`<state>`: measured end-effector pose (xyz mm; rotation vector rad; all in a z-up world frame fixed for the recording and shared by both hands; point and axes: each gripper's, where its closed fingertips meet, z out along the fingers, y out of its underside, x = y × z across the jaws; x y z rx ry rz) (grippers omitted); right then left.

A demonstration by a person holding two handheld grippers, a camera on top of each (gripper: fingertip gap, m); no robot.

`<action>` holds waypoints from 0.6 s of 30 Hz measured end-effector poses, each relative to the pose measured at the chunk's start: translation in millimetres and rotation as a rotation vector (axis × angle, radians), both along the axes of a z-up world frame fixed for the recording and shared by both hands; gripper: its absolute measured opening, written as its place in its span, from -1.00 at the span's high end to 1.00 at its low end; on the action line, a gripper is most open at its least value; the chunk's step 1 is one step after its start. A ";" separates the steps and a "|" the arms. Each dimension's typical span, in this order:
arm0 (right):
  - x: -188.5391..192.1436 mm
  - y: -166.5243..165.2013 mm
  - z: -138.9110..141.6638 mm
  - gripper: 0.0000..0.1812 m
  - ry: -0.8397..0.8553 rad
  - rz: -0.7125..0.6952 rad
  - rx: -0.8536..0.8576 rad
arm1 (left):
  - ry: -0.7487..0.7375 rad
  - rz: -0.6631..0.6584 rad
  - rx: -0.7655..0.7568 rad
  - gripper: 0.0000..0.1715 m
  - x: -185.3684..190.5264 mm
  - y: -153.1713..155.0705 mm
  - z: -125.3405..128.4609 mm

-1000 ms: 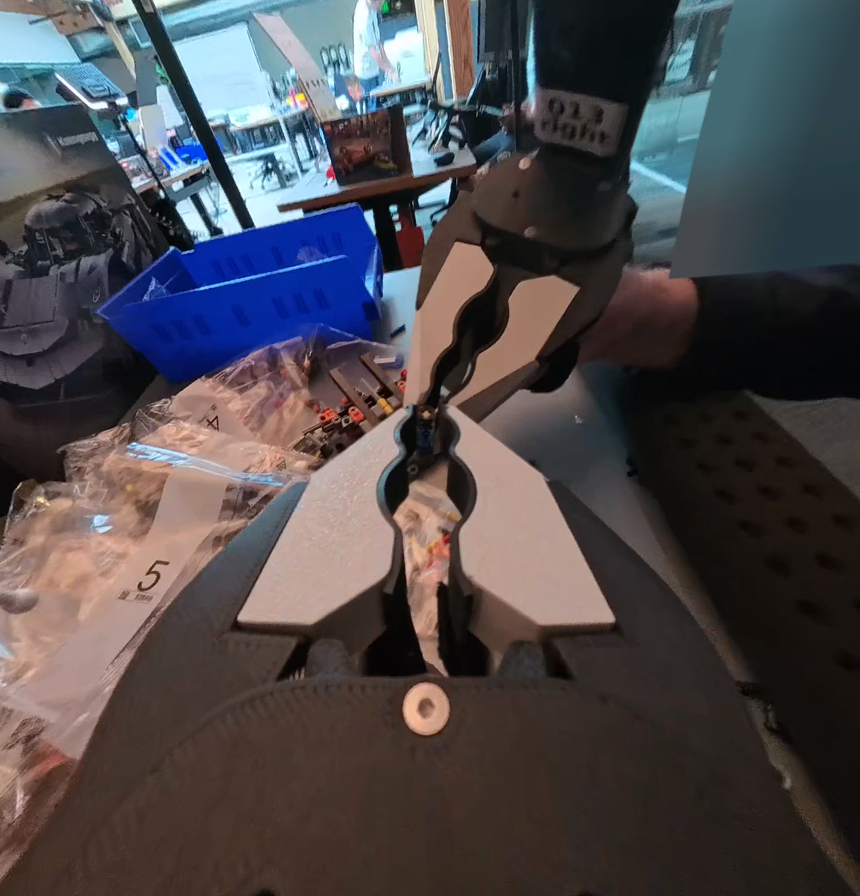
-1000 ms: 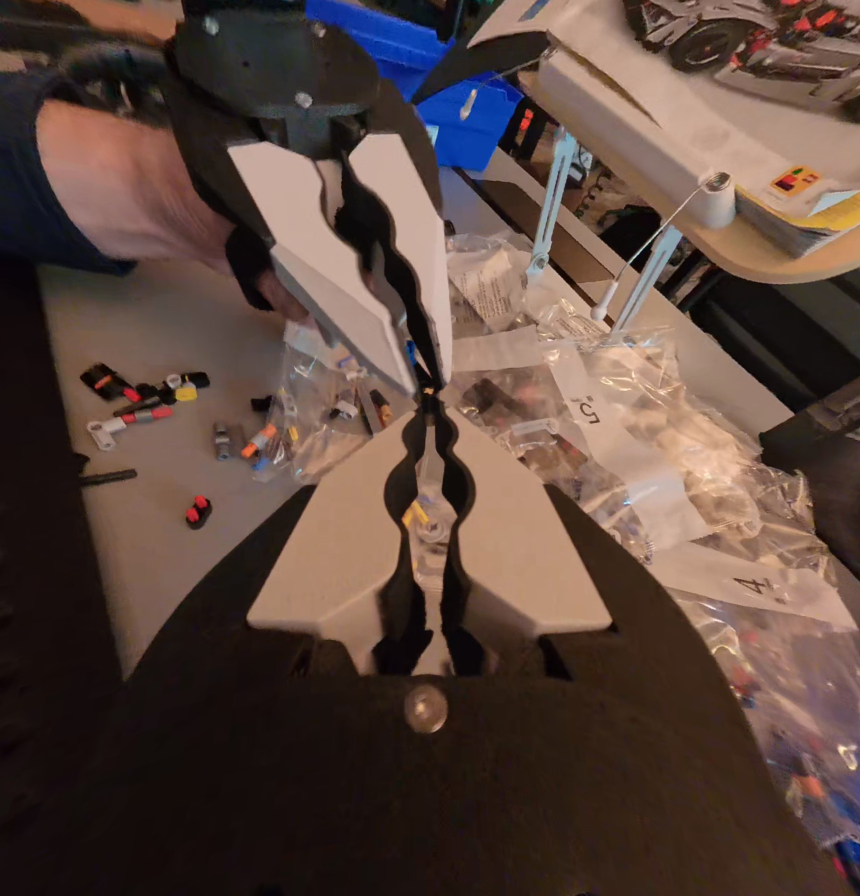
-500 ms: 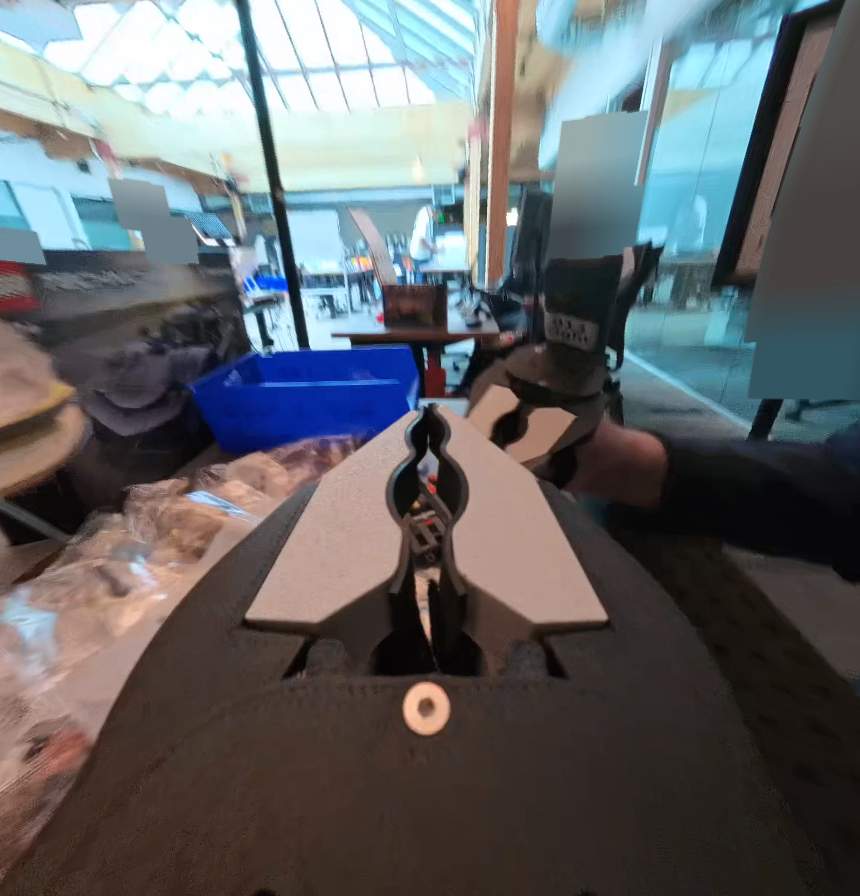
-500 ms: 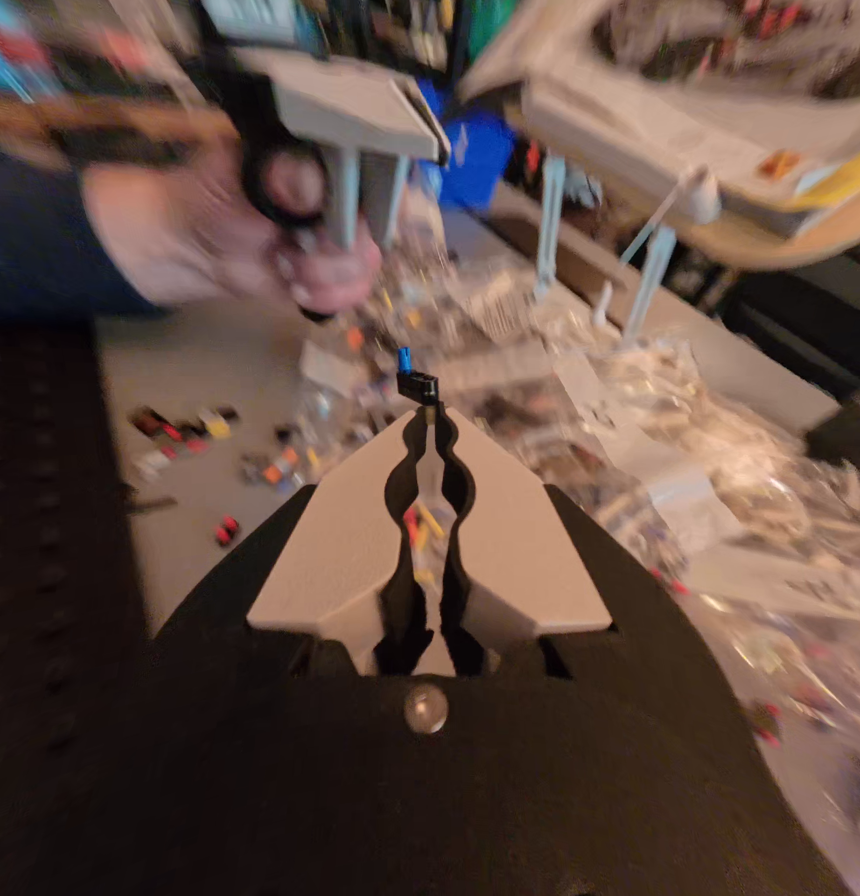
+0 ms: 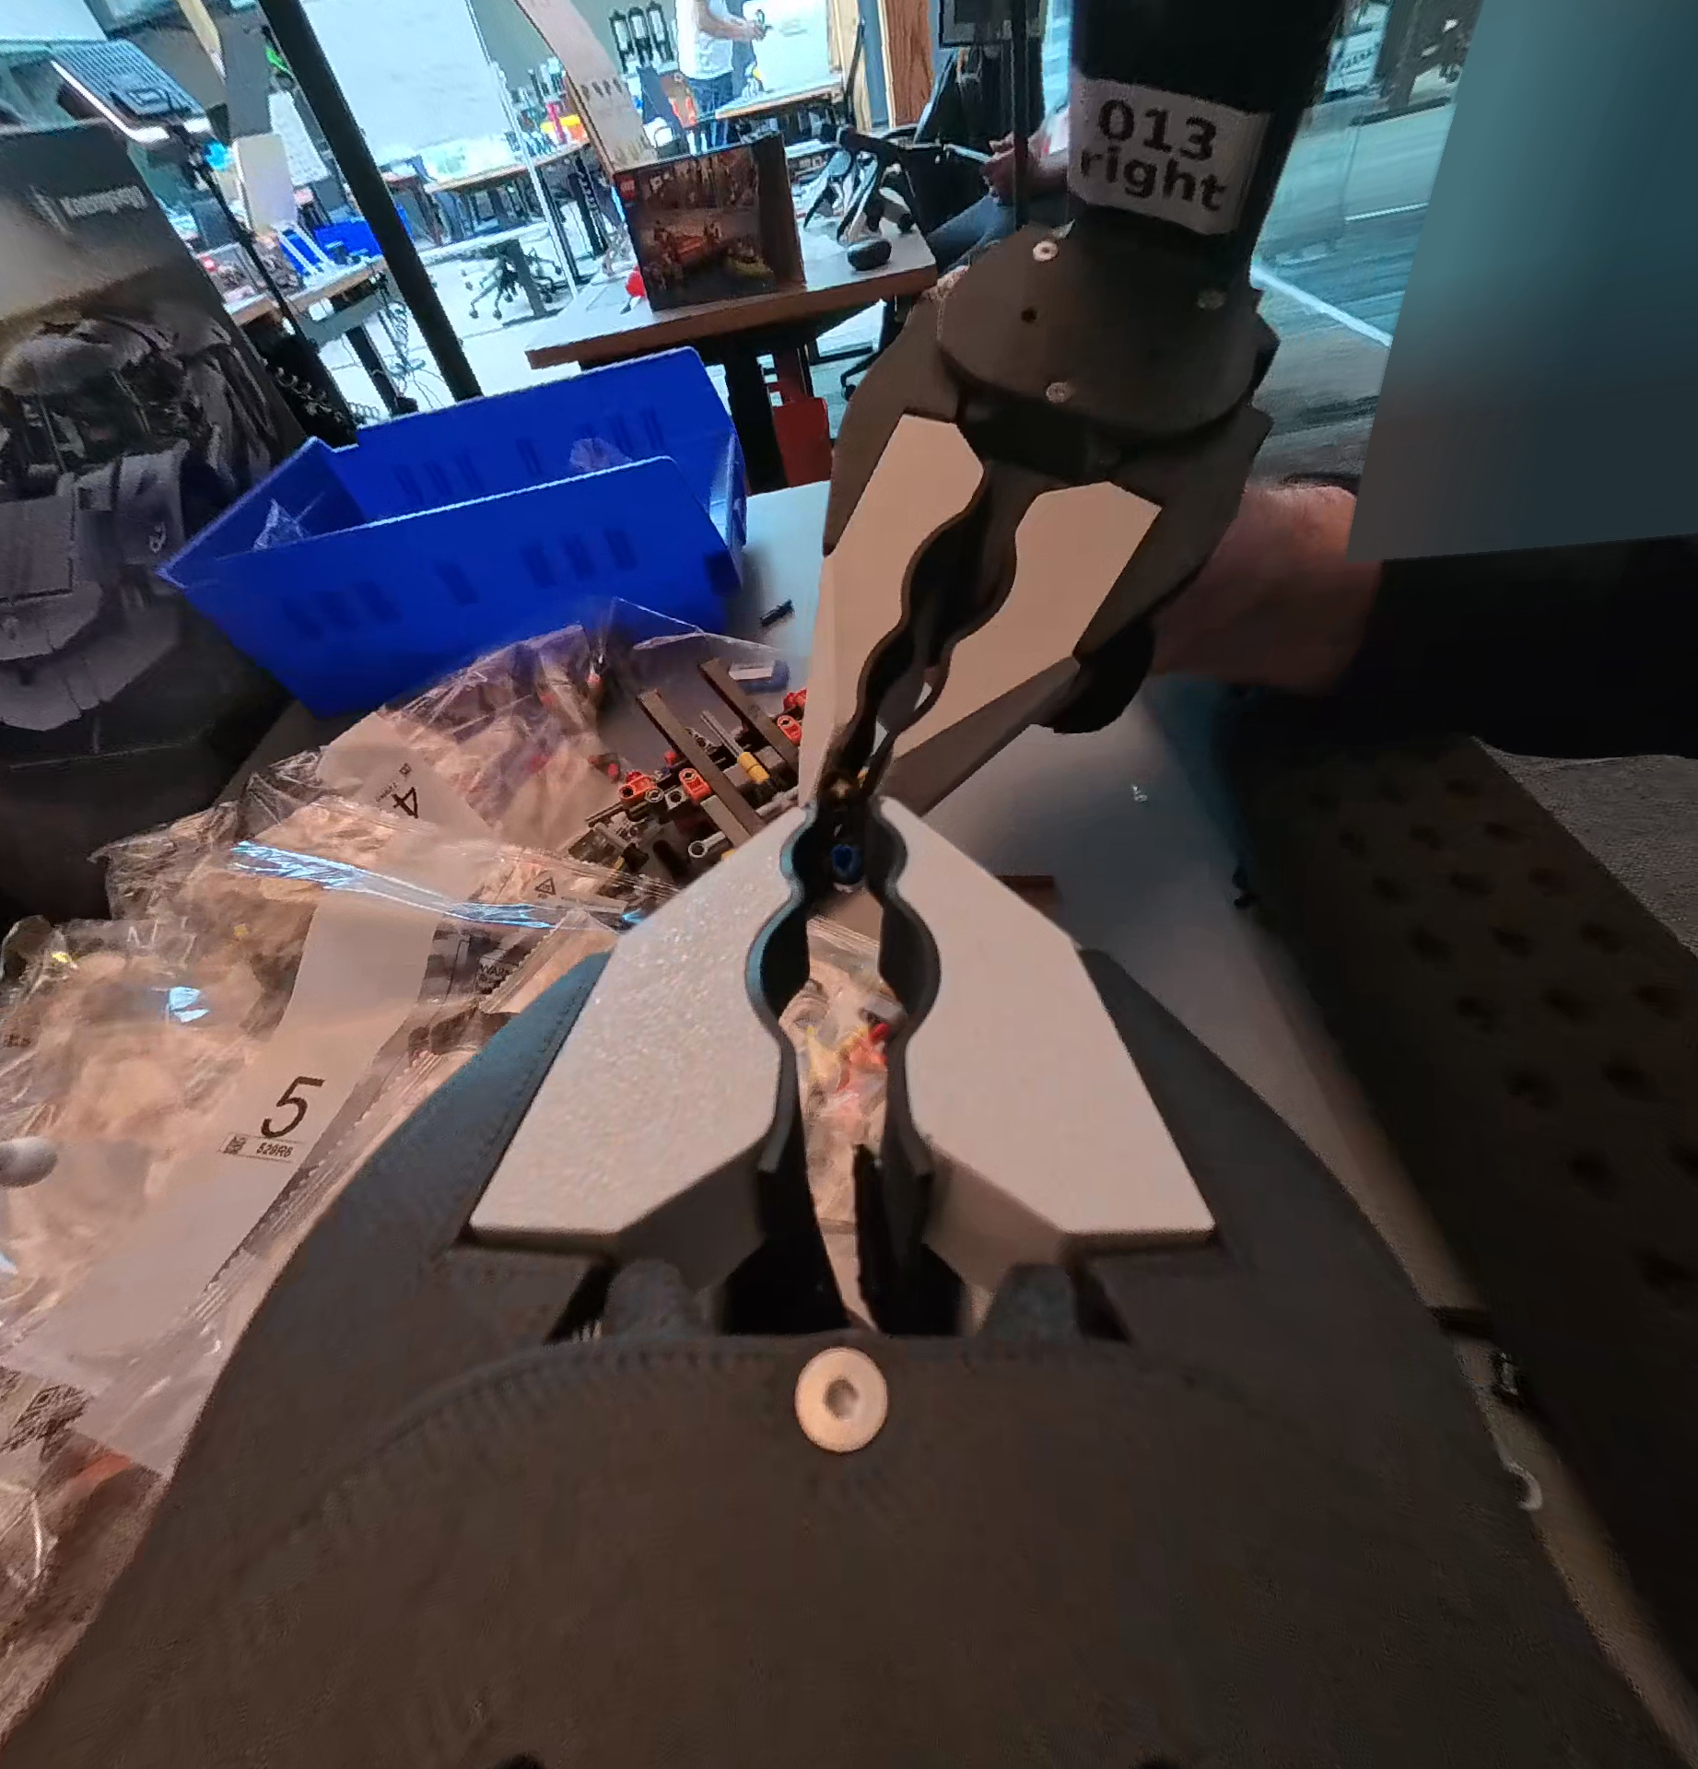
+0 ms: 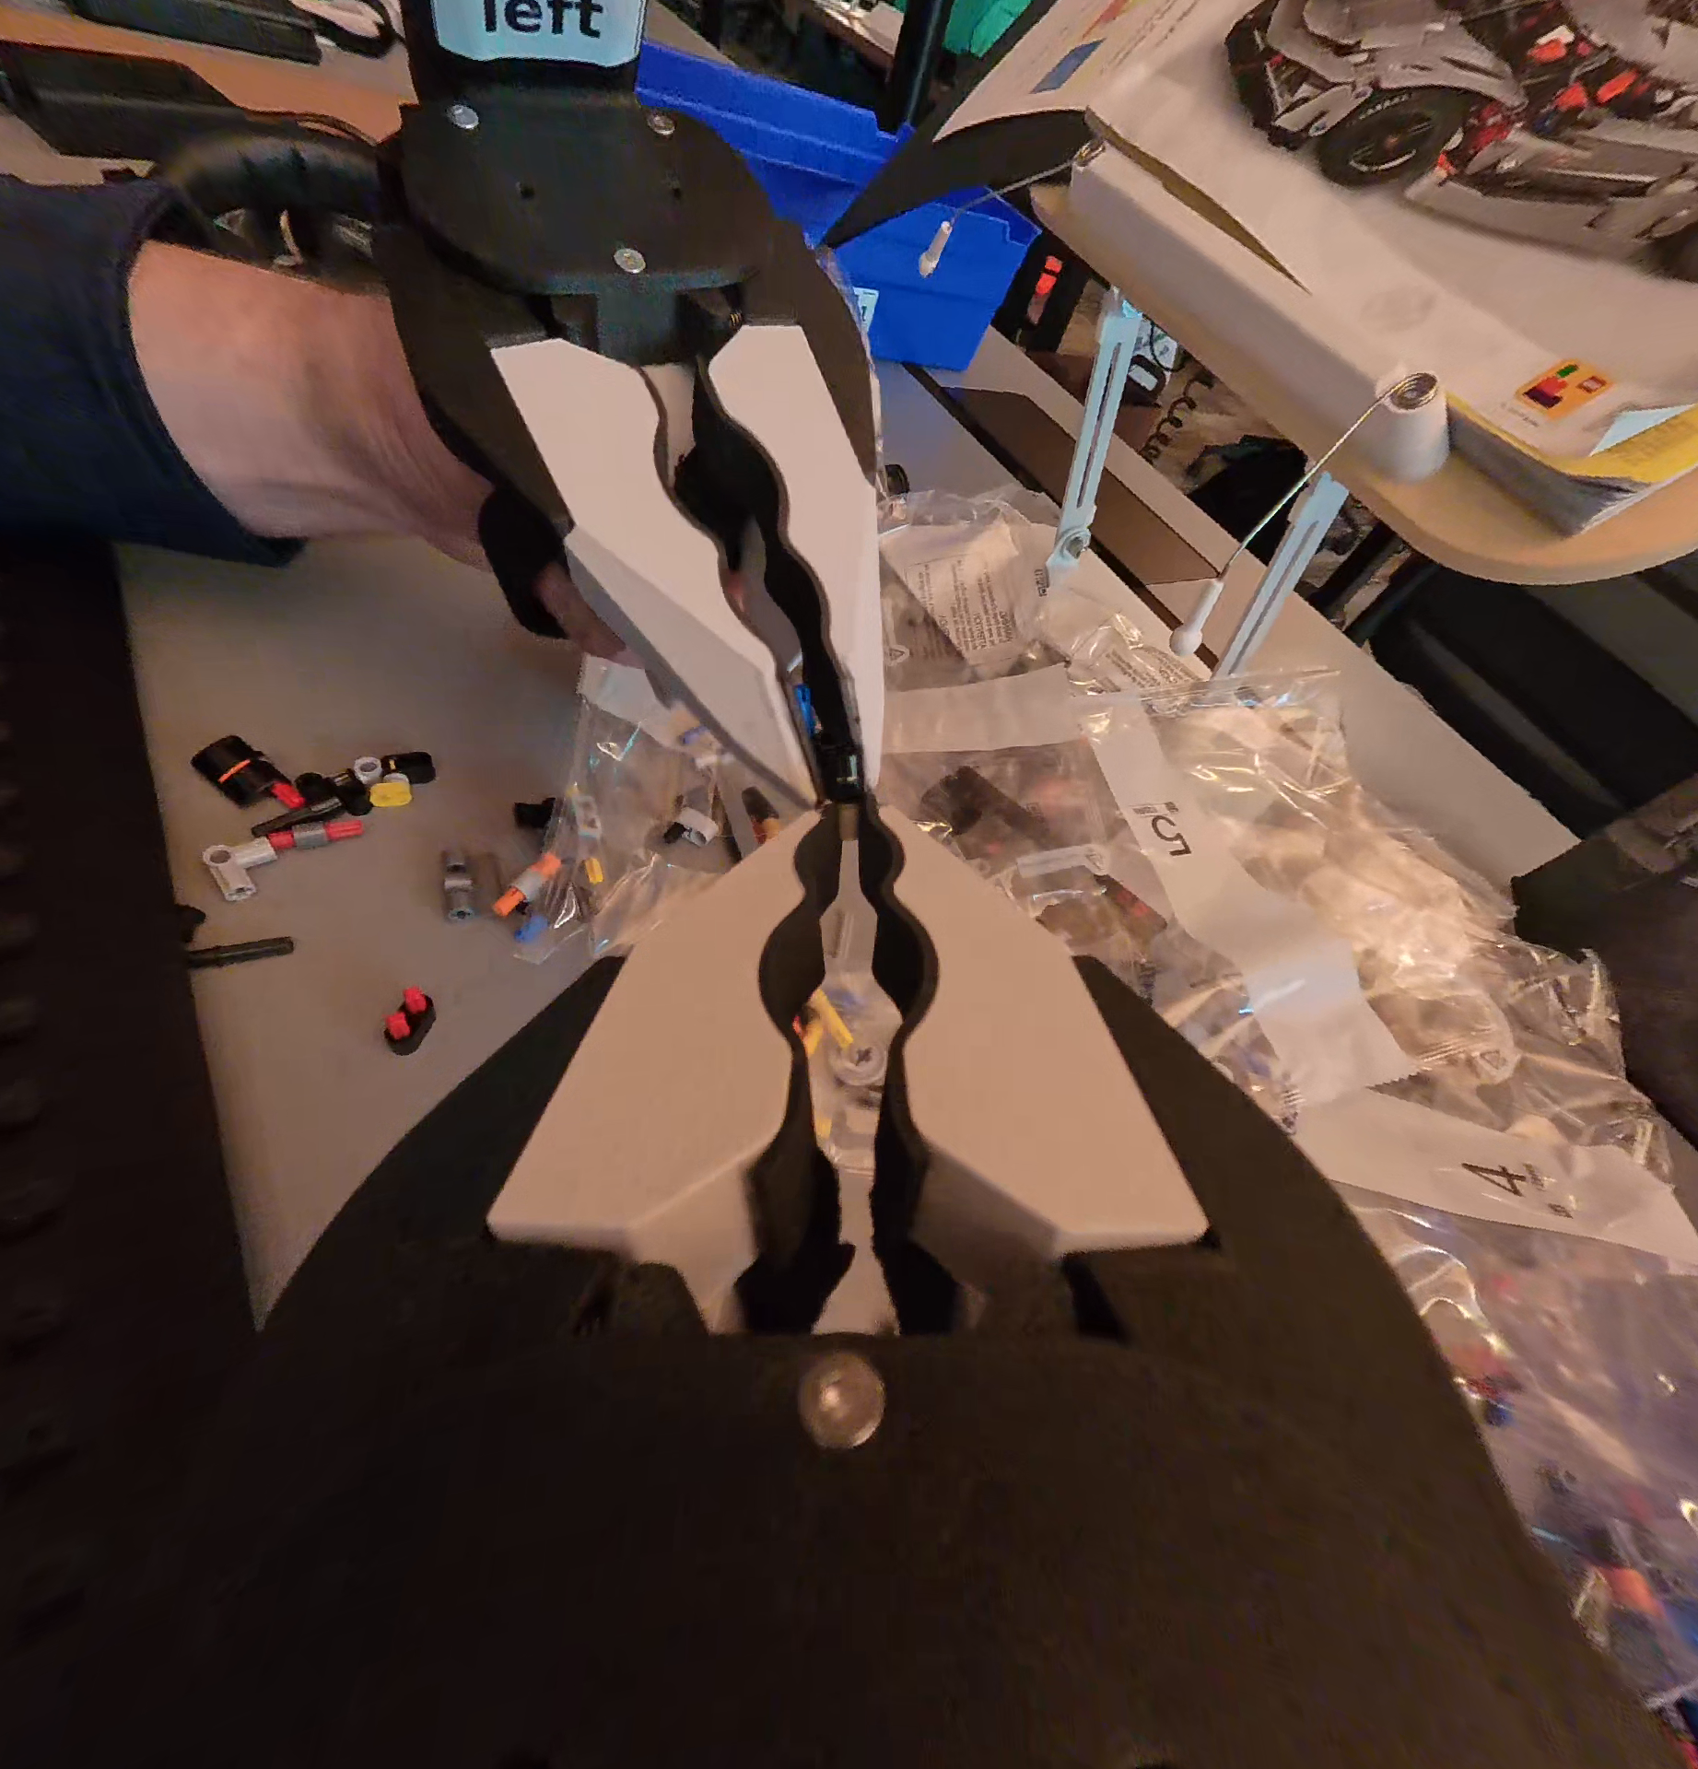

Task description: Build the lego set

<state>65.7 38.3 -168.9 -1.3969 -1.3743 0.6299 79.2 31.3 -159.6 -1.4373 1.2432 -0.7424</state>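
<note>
1. Lego pieces meet tip to tip above the surface (image 6: 347,670): the left hand-held gripper (image 5: 840,842) pinches a small black piece with a blue pin (image 6: 830,756), and the right hand-held gripper (image 6: 849,823) pinches a tan peg (image 6: 847,821).
2. Misaligned pressure could flick either piece into the clear bags (image 6: 1256,862) below.
3. The joint itself is hidden by the fingertips.
</note>
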 end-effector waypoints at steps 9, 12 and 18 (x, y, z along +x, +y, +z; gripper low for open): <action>4.3 -0.7 17.4 0.99 0.100 0.002 -0.017 | -0.143 0.015 -0.036 0.94 5.0 0.4 18.4; 4.8 -1.1 19.1 0.99 0.088 -0.008 0.021 | -0.168 0.016 -0.053 0.94 5.2 -0.3 21.9; 6.9 -3.8 20.7 0.99 0.090 0.004 0.020 | -0.177 0.008 -0.068 0.95 7.2 -2.6 24.3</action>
